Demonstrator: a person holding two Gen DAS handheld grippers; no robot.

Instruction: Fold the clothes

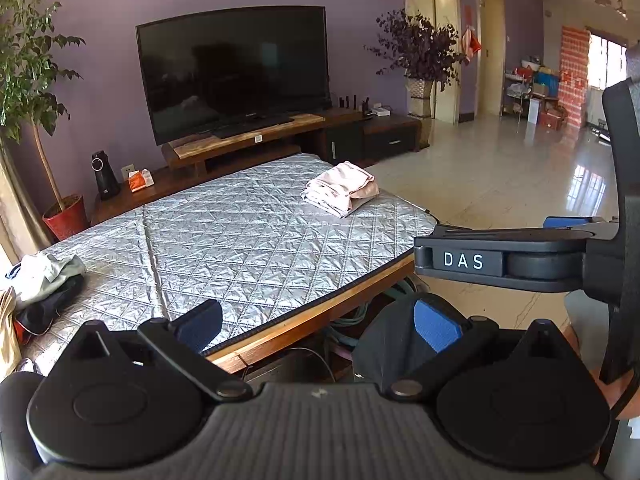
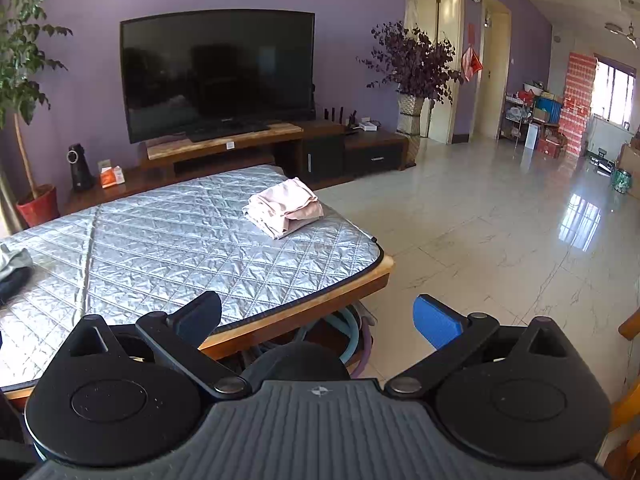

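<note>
A folded pink garment [image 1: 341, 192] lies near the far right corner of the silver quilted table cover [image 1: 240, 240]; it also shows in the right wrist view [image 2: 285, 207]. A pile of unfolded clothes [image 1: 40, 284], white, grey-green and dark, lies at the table's left edge, and part of it shows in the right wrist view [image 2: 14, 268]. My left gripper [image 1: 320, 326] is open and empty, held back over the table's near edge. My right gripper [image 2: 318, 318] is open and empty, also at the near edge; its body shows at the right of the left wrist view [image 1: 500, 260].
A wooden TV stand [image 2: 240, 148] with a large TV [image 2: 218, 72] stands behind the table. Potted plants stand left [image 1: 64, 216] and right [image 2: 412, 80]. Tiled floor [image 2: 500, 220] spreads to the right. Hoses [image 2: 348, 328] lie under the table.
</note>
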